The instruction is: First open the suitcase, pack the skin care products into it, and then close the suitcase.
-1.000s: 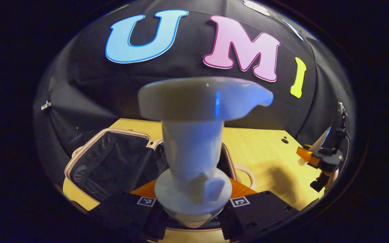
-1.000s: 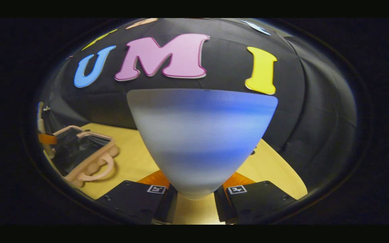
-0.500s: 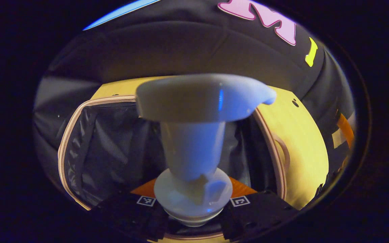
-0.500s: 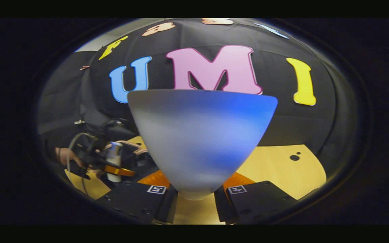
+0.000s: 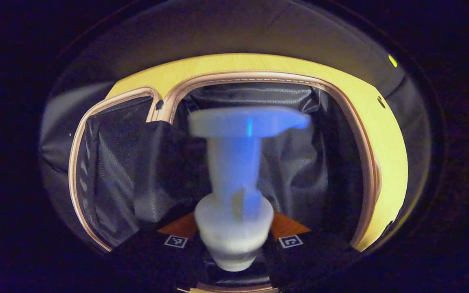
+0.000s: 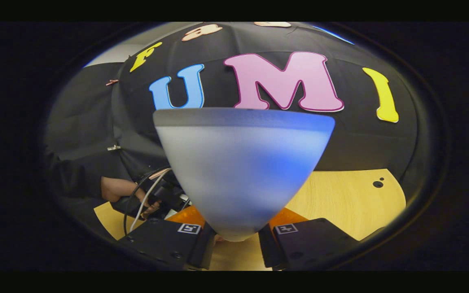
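Note:
The suitcase (image 5: 259, 75) lies open on the table, pink-rimmed with black lining, right below my left gripper (image 5: 233, 228). A white pump bottle (image 5: 234, 162) stands between that gripper's fingers, pump head away from me. It is blurred and looks smaller while the suitcase and fingers stay sharp, so it is slipping out of slightly parted fingers. My right gripper (image 6: 234, 240) is shut on a frosted white tube (image 6: 242, 171), held over the table. In the right gripper view a hand (image 6: 114, 189) holds the left gripper low at the left.
The yellow wooden table (image 6: 348, 199) stretches to the right of the tube, with small holes (image 6: 378, 184) near its far edge. A strip of table (image 5: 385, 134) curves around the suitcase's far and right sides. The black cloth wall stands close behind.
The left gripper has tipped down over the open suitcase, and the pump bottle now slides away between its fingers. The right gripper has swung further left with the tube.

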{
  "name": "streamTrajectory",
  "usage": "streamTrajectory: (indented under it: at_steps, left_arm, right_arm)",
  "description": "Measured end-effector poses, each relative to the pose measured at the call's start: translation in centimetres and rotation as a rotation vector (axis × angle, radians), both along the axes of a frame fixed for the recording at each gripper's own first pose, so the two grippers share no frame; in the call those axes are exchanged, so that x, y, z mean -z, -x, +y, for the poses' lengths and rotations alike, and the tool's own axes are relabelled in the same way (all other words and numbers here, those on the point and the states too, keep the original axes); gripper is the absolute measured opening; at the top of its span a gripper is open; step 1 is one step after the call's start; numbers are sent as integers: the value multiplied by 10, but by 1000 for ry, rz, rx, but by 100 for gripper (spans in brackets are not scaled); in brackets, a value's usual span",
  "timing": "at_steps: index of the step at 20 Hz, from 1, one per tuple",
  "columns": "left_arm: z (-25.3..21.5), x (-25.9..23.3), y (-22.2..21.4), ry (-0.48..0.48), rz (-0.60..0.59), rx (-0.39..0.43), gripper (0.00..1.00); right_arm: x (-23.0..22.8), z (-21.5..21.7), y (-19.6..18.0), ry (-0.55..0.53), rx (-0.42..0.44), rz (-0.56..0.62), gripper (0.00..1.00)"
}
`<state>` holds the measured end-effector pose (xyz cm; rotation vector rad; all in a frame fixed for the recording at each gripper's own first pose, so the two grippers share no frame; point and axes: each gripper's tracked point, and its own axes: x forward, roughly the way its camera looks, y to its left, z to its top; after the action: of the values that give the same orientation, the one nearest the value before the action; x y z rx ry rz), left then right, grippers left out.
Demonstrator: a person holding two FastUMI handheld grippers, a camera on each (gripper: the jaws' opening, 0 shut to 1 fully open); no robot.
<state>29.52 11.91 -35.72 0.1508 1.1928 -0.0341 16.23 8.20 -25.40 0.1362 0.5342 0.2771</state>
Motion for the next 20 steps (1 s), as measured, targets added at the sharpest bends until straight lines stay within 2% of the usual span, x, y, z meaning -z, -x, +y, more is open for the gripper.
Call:
streamTrajectory:
  at_steps: [2, 3, 5, 9, 13, 17, 20]
  left_arm:
    - [-6, -15, -1, 34, -52, -4, 71]
    - [-5, -27, -1, 36, -93, -7, 77]
    - [-1, -60, -3, 56, -219, -15, 80]
    - [23, -134, 28, 72, -411, -40, 80]
    - [44, -174, 86, 121, -473, -83, 80]
    - [64, -187, 135, 171, -498, -146, 80]
    - [86, -184, 167, 119, -501, -143, 80]
  right_arm:
    - [1, 4, -2, -4, 6, 13, 51]
    - [3, 7, -4, -12, 13, 28, 51]
    - [9, 9, -8, -17, 23, 55, 51]
    - [24, 40, -11, -9, 11, 98, 51]
    - [51, 77, -12, -12, 6, 194, 51]
    - [99, 97, -14, 48, 17, 319, 51]
    - [136, 106, -11, 55, 55, 434, 51]
